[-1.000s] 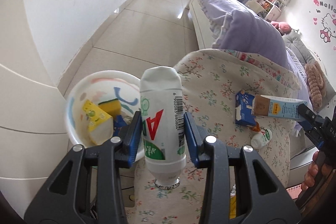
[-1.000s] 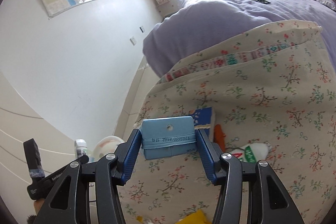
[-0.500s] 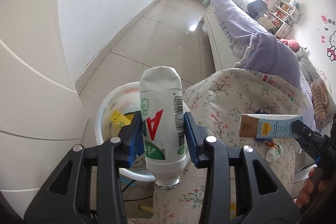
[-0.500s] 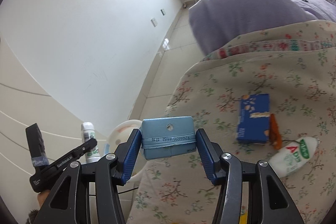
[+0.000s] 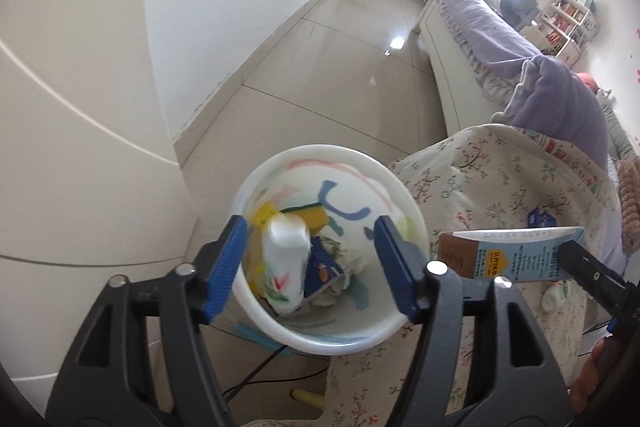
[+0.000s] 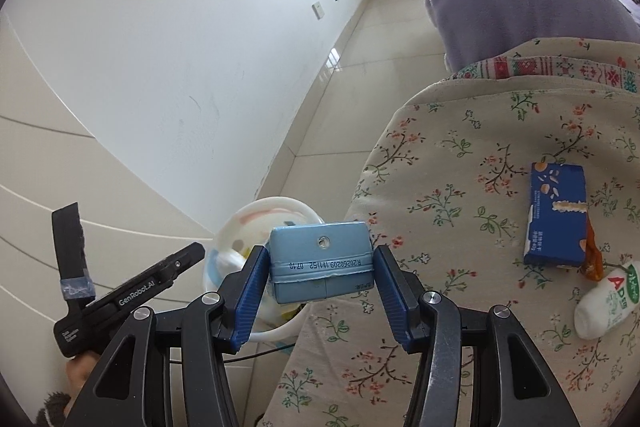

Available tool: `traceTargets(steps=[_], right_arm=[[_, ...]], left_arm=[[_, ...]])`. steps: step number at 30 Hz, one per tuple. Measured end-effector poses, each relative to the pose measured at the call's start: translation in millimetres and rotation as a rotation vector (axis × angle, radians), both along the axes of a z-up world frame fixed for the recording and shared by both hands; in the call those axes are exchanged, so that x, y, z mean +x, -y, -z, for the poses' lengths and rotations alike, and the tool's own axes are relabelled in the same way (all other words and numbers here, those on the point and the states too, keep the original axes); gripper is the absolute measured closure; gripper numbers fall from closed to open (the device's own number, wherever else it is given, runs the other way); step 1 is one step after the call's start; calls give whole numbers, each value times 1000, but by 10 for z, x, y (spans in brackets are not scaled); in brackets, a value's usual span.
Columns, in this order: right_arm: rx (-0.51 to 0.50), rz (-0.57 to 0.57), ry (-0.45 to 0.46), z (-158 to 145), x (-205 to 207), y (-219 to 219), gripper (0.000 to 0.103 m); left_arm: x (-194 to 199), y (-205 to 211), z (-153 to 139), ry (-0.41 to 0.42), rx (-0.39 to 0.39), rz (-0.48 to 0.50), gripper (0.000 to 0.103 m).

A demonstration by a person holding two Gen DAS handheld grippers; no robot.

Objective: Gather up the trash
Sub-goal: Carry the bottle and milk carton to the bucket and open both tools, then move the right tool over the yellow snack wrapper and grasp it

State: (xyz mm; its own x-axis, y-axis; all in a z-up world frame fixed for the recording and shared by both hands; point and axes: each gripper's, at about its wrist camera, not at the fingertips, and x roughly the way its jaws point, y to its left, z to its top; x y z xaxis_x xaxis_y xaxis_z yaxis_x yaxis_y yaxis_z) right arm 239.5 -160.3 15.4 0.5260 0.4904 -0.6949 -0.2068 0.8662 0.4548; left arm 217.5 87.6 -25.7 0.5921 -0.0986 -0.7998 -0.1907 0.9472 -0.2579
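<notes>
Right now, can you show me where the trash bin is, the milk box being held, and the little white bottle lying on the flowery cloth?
trash bin (image 5: 320,343), left wrist view, near white rim.
milk box (image 6: 320,259), right wrist view, its blue end face.
little white bottle (image 6: 608,301), right wrist view, middle of its side.

Left gripper (image 5: 310,267): pointed steeply down, blue pads spread wide, jaws just opened; nothing pressed between them, neither pad touching anything. Black fingers whole, both in view. Seen from the right wrist as a black body low at the left, held by a hand (image 6: 82,363) of which only fingertips show. Right gripper (image 6: 318,287): tilted down, jaws part closed, both pads pressed on the sides of a carton (image 6: 320,267). Its hand (image 5: 592,379) shows at the lower right edge of the left wrist view.
</notes>
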Motion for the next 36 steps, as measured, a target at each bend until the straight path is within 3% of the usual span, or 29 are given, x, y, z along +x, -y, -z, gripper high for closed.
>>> traceTargets(steps=[7, 12, 15, 36], right_arm=[[-3, -14, -10, 80, 78, -87, 48], [16, -37, -10, 127, 127, -188, 46], [77, -63, -6, 147, 150, -196, 33], [-66, -13, 13, -124, -255, 337, 27]], left_arm=[[-110, -69, -51, -9, 84, 13, 21], [-179, -149, -72, -11, 116, 4, 18], [-204, -152, -68, -22, 124, 10, 16], [-481, 80, -183, -48, 159, 92, 4]])
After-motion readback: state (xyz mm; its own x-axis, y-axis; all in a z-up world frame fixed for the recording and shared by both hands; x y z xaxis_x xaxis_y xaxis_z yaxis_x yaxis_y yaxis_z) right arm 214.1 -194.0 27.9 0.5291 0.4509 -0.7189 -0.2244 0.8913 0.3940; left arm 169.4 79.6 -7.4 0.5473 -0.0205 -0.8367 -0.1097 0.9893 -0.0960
